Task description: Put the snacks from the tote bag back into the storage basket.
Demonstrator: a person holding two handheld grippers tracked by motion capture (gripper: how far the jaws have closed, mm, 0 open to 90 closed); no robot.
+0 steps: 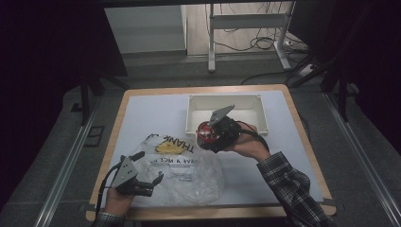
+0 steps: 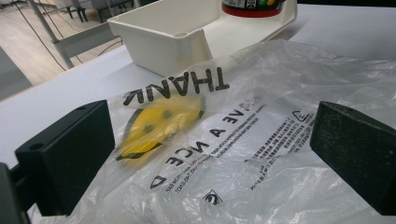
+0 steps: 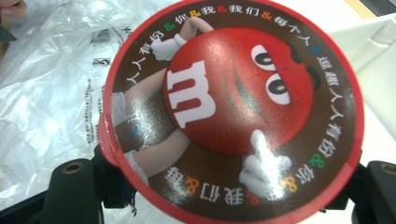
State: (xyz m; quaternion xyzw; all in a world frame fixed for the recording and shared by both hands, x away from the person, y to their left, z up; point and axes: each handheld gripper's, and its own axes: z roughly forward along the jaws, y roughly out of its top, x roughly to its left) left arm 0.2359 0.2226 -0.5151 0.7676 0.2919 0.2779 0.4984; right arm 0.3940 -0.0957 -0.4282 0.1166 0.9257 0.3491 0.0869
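Right hand-held gripper clamped on red-lidded candy tub, held clear of desk at white bin's near-left corner, prob. for bagging. Left hand-held gripper wide, nothing held, at plastic bag, bin's near-left, likely to hold it open.

1. I see a thin, clear plastic bag, crinkled and shiny, with black print.
2. The candy tub has a glossy printed lid with a red plastic rim.
3. The white bin is smooth, matt plastic.
4. The table has a matt white top and a wood edge.
5. My gripper jaws look like matt black plastic.
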